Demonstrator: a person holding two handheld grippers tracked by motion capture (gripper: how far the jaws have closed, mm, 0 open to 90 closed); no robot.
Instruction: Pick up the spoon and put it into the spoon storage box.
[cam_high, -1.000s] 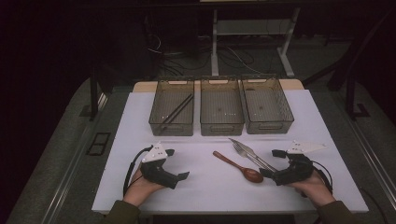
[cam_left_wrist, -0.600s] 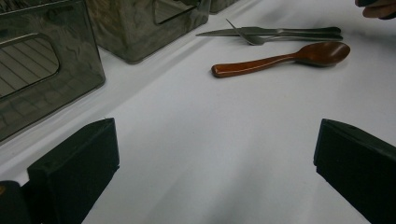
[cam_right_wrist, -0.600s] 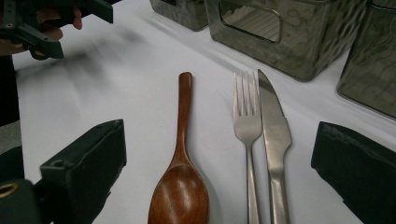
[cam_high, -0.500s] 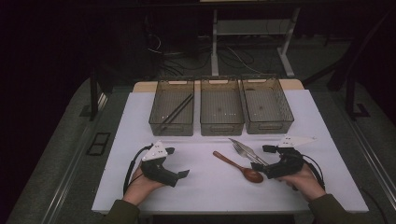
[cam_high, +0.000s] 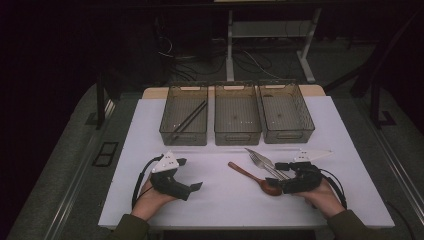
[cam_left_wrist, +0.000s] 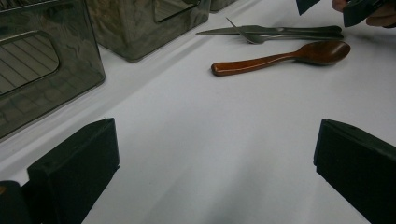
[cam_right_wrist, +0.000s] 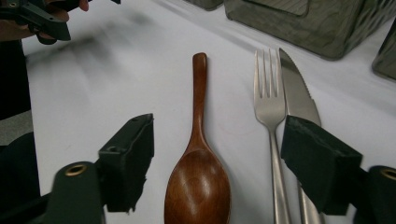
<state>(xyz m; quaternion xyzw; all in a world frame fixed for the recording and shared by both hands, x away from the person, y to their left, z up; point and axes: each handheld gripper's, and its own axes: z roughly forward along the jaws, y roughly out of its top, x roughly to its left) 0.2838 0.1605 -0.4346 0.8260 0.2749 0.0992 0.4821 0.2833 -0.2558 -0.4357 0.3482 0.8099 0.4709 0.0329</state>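
Brown wooden spoon (cam_right_wrist: 198, 184) lies flat on white counter (cam_high: 225, 200), steel fork (cam_right_wrist: 270, 105) just beside. Right gripper (cam_right_wrist: 219, 163) jaws, just closing, straddle its bowl without touching; grasp likely imminent. Left gripper (cam_left_wrist: 210, 172) wide open, holding nothing.

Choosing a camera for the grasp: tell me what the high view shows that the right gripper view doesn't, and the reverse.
High view adds: the full row of three bins, with chopsticks in the left one. Right gripper view adds: fork tines and the knife's toothed edge; the right gripper, jaws just closing, stands open around the spoon bowl and fork handle. Shared: spoon, fork, knife, left gripper.
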